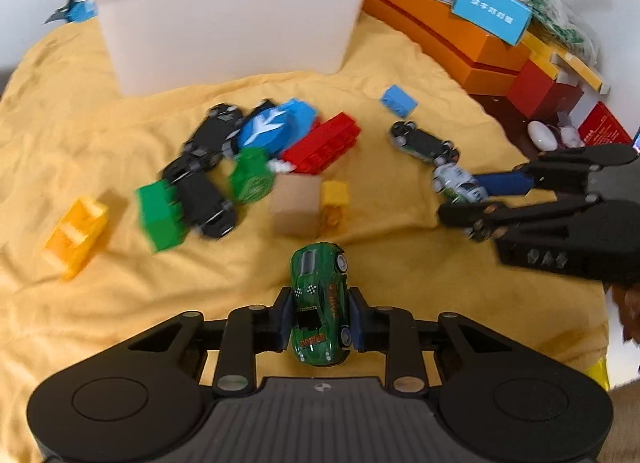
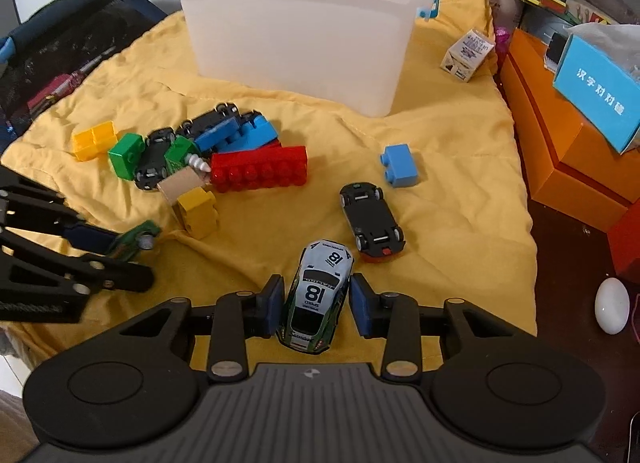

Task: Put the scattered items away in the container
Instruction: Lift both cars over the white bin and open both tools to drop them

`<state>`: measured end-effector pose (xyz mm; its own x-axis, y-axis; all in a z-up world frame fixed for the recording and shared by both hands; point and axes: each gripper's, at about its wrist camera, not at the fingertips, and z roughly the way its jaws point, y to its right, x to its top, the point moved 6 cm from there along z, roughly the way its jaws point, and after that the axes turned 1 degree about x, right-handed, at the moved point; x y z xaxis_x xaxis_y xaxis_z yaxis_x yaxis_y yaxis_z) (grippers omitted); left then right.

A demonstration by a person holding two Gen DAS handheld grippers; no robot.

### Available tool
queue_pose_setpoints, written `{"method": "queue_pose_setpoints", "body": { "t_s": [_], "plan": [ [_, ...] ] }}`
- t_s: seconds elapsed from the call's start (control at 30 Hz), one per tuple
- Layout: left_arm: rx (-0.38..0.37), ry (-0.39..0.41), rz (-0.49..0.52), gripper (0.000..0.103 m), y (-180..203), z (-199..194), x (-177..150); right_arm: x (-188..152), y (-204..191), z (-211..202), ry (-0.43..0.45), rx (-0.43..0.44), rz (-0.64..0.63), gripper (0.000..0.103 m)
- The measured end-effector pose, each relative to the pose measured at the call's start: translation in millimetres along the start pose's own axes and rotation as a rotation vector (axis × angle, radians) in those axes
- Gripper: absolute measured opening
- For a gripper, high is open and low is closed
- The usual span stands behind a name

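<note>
A white plastic container (image 1: 228, 23) stands at the back of the yellow cloth (image 1: 400, 71); it also shows in the right wrist view (image 2: 300, 35). My left gripper (image 1: 319, 319) is shut on a green toy car (image 1: 318, 303). My right gripper (image 2: 316, 303) is shut on a white toy car numbered 18 (image 2: 318, 295); that car also shows in the left wrist view (image 1: 460, 183). A pile of bricks and upturned black cars (image 2: 192, 151) lies in front of the container, with a red brick (image 2: 260, 169), a lone blue brick (image 2: 400, 165) and an upturned car (image 2: 372, 219).
Orange boxes (image 2: 560, 151) and a blue card box (image 2: 596, 95) line the right side. A small carton (image 2: 468, 55) stands right of the container. A black mesh bag (image 2: 60, 59) lies at the left. A white egg-shaped object (image 2: 611, 305) lies off the cloth.
</note>
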<state>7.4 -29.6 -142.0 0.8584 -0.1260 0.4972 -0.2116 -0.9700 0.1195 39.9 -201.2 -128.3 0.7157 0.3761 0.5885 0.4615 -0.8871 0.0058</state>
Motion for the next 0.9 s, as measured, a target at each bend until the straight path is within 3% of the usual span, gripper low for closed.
{"method": "queue_pose_setpoints", "body": {
  "t_s": [0.2, 0.5, 0.67, 0.9],
  "plan": [
    [0.029, -0.018, -0.031, 0.031, -19, -6, -14, -4, -10, -9, 0.007, 0.064, -0.031, 0.039],
    [0.013, -0.002, -0.041, 0.033, -20, -4, -18, -12, -27, -3, -0.035, 0.102, -0.053, 0.039],
    [-0.034, -0.002, -0.057, 0.051, -19, -3, -16, -19, -29, 4, -0.068, 0.100, -0.011, 0.041],
    [-0.048, 0.003, 0.018, 0.050, -13, -1, -15, -19, -28, 5, -0.077, 0.059, 0.036, 0.047]
  ]
}}
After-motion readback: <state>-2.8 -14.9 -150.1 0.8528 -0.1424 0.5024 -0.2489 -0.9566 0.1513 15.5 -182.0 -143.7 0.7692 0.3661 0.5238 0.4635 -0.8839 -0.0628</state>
